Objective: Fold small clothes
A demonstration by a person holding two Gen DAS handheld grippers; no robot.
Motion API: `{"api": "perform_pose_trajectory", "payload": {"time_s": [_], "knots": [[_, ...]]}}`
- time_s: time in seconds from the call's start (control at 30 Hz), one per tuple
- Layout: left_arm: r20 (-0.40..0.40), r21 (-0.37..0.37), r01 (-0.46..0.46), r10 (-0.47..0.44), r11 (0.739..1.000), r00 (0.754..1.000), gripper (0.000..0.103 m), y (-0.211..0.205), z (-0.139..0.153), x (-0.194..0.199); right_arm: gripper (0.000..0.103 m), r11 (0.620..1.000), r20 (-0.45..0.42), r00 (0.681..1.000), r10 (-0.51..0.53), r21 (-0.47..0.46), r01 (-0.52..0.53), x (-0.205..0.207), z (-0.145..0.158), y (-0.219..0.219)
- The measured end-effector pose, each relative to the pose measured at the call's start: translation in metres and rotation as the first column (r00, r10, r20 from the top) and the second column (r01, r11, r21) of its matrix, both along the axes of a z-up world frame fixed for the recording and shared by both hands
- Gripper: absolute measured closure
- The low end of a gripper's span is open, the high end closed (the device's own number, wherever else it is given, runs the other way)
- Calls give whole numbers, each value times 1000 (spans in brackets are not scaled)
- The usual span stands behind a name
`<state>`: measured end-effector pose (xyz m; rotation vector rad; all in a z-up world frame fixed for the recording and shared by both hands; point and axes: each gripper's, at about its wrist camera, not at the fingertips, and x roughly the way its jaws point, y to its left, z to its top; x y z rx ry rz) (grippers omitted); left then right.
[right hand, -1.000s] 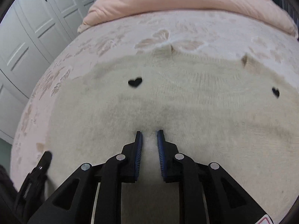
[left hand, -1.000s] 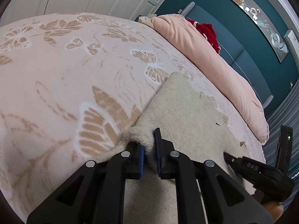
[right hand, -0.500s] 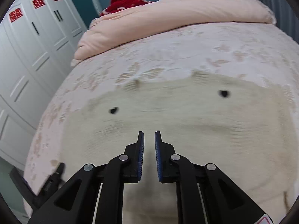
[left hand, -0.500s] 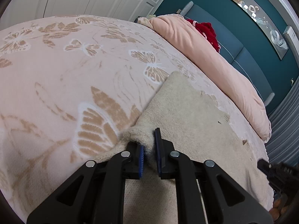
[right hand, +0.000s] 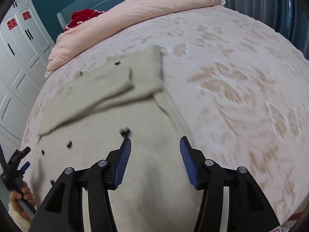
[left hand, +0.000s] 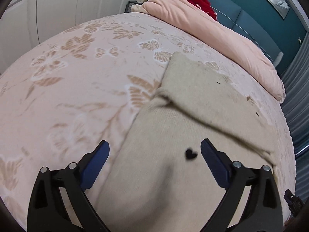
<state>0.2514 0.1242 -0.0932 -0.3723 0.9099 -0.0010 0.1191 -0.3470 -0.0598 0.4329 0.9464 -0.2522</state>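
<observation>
My left tongs (left hand: 154, 152) hang released above the beige knitted sweater (left hand: 173, 174), their blades spread wide either side of a small black heart (left hand: 191, 153) on the knit. The sweater lies on the butterfly-print bedspread (left hand: 77, 77), its far part doubled back over its body. My right tongs (right hand: 155, 148) are likewise released over the sweater's near-right edge. I judge one fold laid; next I must pinch a side edge and carry it across.
</observation>
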Motion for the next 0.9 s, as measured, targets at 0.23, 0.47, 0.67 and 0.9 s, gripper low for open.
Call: {"api": "perform_pose_trajectory", "payload": {"time_s": [0.23,0.47,0.67,0.9], "knots": [[-202,-158,-32,0,987,979,9,51,-25,-109,42,980,-92,994,-65,180,81,-129,-45,-2],[-166,-250,-27,-16,968,986,5,22,-29,-131,33,925,0,998,-57,376,53,-120,-56,24],[-168,-290,-39,-10,956,986,5,10,-27,-115,34,897,31,998,-59,441,39,-88,-57,40],[-295,-316,-89,-9,944,955,95,15,-29,-99,90,877,21,996,-91,475,70,-77,-49,40]]}}
